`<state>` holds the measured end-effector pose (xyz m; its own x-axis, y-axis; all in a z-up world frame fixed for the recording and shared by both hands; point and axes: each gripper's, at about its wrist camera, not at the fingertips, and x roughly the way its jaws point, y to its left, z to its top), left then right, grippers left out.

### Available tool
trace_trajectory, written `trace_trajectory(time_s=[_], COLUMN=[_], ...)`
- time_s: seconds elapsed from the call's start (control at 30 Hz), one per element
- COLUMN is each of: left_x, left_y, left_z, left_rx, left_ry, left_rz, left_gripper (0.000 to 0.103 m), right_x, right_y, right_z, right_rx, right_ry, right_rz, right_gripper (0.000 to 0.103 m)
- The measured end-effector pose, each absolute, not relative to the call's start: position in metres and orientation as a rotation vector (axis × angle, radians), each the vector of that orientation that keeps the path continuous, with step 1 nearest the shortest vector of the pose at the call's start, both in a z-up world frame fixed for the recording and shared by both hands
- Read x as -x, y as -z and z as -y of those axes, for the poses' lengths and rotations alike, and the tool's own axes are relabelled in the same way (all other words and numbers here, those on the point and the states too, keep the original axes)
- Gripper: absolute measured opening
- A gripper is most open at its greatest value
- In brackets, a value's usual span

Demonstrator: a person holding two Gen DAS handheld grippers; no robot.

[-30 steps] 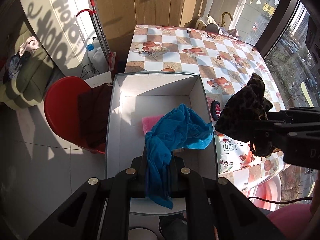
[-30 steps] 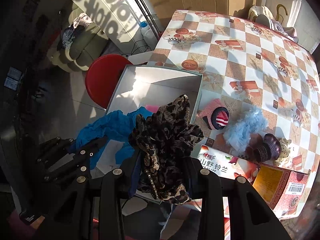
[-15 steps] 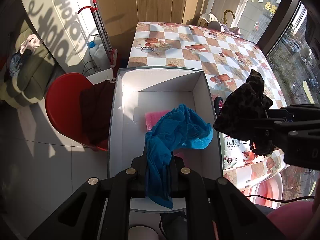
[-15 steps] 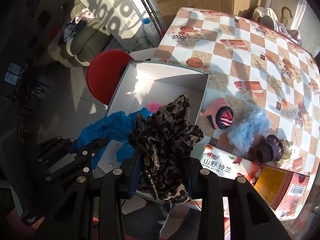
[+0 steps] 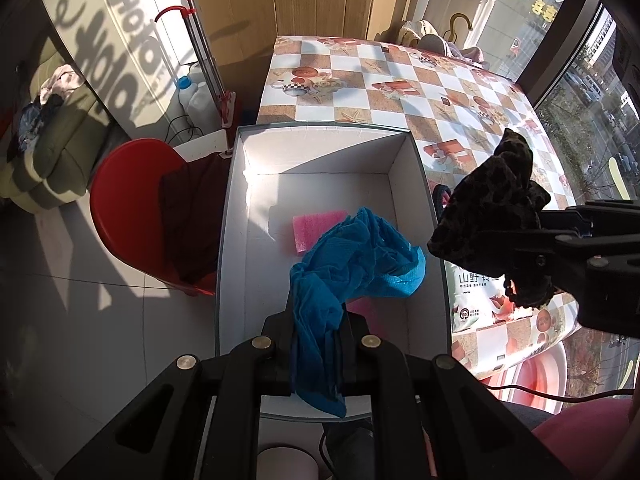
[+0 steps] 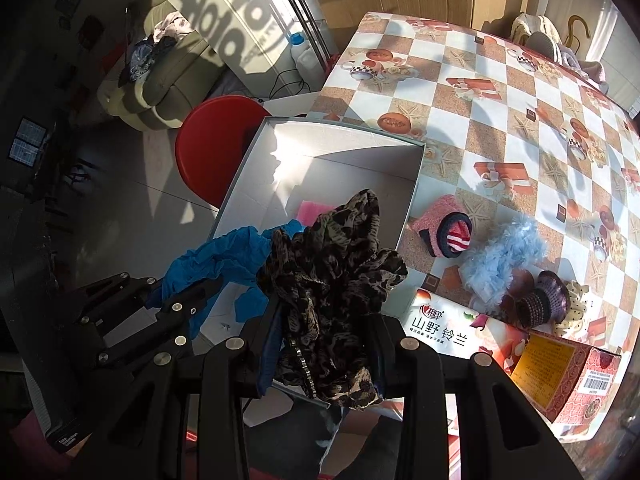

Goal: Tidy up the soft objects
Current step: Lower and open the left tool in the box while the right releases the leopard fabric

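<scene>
both tongs grip cloth as we hold them over the white box (image 5: 236, 216): our left gripper (image 5: 316, 332) is clenched on a blue cloth (image 5: 352, 256) that hangs above the pink foam pad (image 5: 316, 228) inside, while our right gripper (image 6: 324, 320) grasps a leopard-print cloth (image 6: 332, 272) at the box's right wall. further right on the checked table (image 6: 520, 120) lie a pink knit hat (image 6: 444, 228) and a fluffy blue item (image 6: 504, 256).

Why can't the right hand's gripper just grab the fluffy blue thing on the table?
Probably not yet: the right gripper is already shut on the leopard cloth. The fluffy blue thing lies uncovered on the table, so the way looks free once that cloth is dropped.
</scene>
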<state>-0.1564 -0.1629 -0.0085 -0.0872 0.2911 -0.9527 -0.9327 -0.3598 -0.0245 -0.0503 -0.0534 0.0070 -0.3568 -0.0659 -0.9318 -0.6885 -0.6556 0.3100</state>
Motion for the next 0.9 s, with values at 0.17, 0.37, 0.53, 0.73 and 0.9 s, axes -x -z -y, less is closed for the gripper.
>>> trace_trajectory(time_s=[0.17,0.37,0.53,0.73,0.9], left_x=[0.159,0.159,0.161,0.159,0.153], left_y=[0.013,0.024,0.027,0.026,0.021], left_z=[0.165,0.168,0.17,0.17,0.168], left_rx=[1.23,1.265,1.278,1.259,1.219], left_ry=[-1.628,-1.617,-1.615,-1.609,-1.623], left_rz=[-0.809,-0.835,-0.845,-0.85,-0.86], left_gripper=[0.014,0.014,0.014,0.034,0.072], right_x=[0.05,0.055,0.058,0.06,0.059], right_y=[-0.005,0.0,0.001,0.002,0.001], right_z=[0.053,0.056,0.058,0.059,0.06], right_rx=[1.468,1.498,1.511,1.516,1.519], right_ry=[-2.058,-2.058,-2.065,-2.069,-2.069], right_rz=[-1.006,-1.005,-0.996,-0.993,-0.995], right_gripper=[0.038,0.038,0.038,0.045,0.045])
